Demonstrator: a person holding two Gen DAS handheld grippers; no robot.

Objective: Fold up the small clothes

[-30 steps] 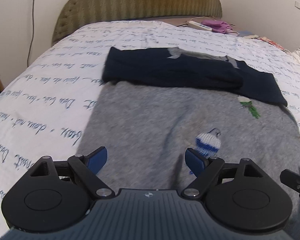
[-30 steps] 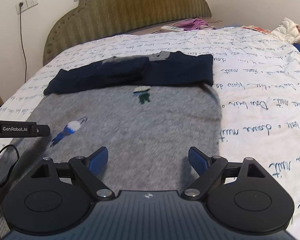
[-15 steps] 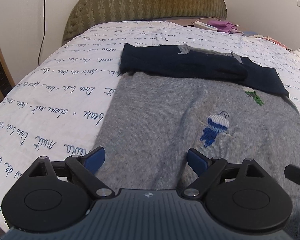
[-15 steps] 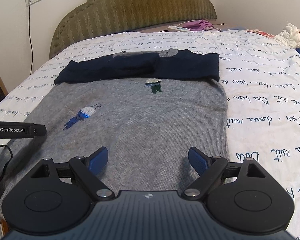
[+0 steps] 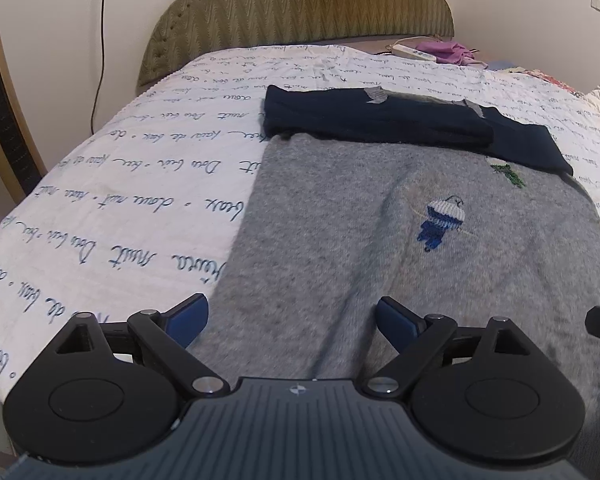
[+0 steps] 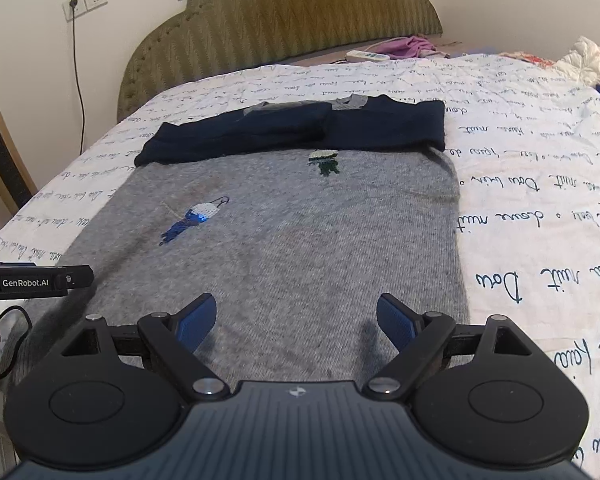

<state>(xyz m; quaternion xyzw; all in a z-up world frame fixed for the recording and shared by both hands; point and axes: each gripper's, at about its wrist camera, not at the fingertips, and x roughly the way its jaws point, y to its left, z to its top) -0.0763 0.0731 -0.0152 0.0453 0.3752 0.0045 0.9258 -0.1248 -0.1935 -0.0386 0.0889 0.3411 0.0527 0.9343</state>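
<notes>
Sweater (image 5: 340, 248) under both spread jaws

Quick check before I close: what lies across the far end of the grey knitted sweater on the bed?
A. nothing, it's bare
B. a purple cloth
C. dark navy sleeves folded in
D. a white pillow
C: the dark navy sleeves lie folded across the top of the grey knitted sweater, above its small embroidered figures.

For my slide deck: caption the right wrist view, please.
Open right gripper above a grey sweater, navy sleeves folded in.
</notes>
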